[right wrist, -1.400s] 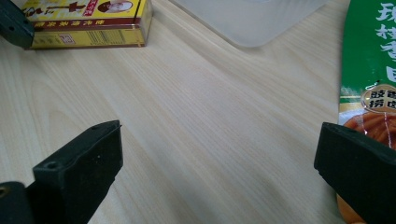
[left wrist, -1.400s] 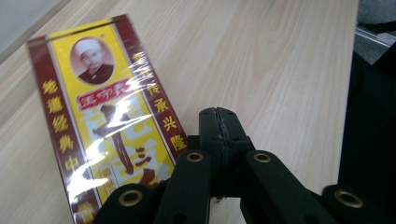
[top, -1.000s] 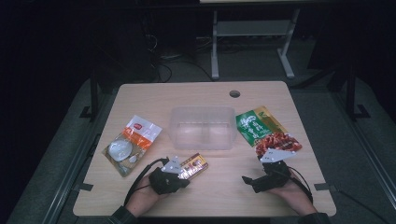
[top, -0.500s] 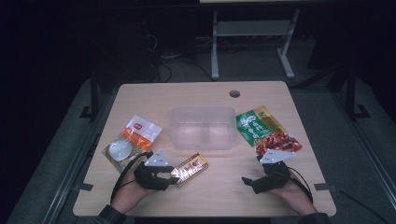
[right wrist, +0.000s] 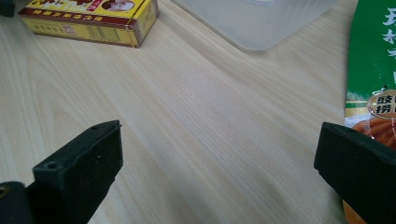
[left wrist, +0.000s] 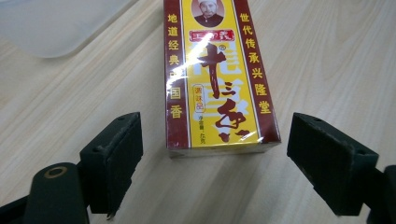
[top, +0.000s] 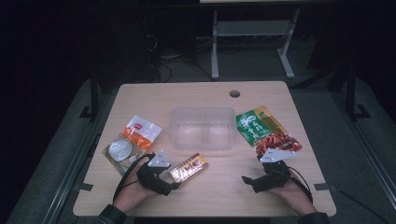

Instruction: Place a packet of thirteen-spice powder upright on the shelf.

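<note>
Black and spread wide, the left tool [top: 175, 185] rests at the near edge of the pale wooden surface [top: 196, 98], held in the person's left hand [top: 128, 198]. In the left gripper view its jaws stand apart on either side of the near end of a red-and-yellow box [left wrist: 215, 79], with a gap between each jaw and the carton. The box lies flat, just beyond the tool.

To the right, the right tool [top: 246, 181] sits in the right hand [top: 289, 193], its jaws likewise parted over bare wood and pinching nothing. In the right gripper view the green snack packet [right wrist: 373, 70] lies just beside one jaw.

Farther in, a clear plastic container [top: 203, 127] stands at the middle of the surface, just beyond the box. A white-and-orange packet [top: 130, 140] lies to its left, and the green packet to its right. A round cable hole [top: 234, 94] sits near the far edge.
</note>
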{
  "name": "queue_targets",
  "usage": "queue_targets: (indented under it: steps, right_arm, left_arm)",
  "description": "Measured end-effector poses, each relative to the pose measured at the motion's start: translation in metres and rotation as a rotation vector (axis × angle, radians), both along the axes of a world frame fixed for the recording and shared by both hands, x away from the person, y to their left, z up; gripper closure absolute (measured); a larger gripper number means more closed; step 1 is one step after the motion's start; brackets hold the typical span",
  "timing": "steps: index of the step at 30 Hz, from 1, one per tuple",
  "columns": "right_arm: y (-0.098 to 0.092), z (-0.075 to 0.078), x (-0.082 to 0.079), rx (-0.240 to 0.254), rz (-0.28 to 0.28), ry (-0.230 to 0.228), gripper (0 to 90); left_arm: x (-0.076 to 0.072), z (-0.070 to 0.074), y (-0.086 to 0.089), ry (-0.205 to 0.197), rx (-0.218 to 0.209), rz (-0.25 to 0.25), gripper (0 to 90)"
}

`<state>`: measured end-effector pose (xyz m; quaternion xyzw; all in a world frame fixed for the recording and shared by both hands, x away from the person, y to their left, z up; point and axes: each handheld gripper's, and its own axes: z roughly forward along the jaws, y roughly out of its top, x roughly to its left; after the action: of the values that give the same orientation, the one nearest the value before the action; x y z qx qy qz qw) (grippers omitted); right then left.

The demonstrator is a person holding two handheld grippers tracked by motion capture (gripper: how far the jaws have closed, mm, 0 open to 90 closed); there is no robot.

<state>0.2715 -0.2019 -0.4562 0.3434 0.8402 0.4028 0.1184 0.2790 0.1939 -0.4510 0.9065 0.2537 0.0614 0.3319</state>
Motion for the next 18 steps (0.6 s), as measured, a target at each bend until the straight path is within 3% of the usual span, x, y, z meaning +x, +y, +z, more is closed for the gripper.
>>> queue_targets:
  steps: [8,13,18]
  right_arm:
    - [0.0,0.0,0.0,0.0,0.001,0.001,0.7]
    - [-0.001,0.0,0.0,0.001,-0.004,-0.006,0.7]
    - [-0.001,0.0,0.0,0.004,-0.004,-0.006,0.7]
  left_arm:
    - [0.001,-0.008,-0.012,-0.006,0.009,-0.005,17.8]
    - [0.0,-0.012,-0.019,-0.032,0.034,-0.007,21.9]
    - [0.0,-0.012,-0.017,-0.045,0.029,0.005,27.4]
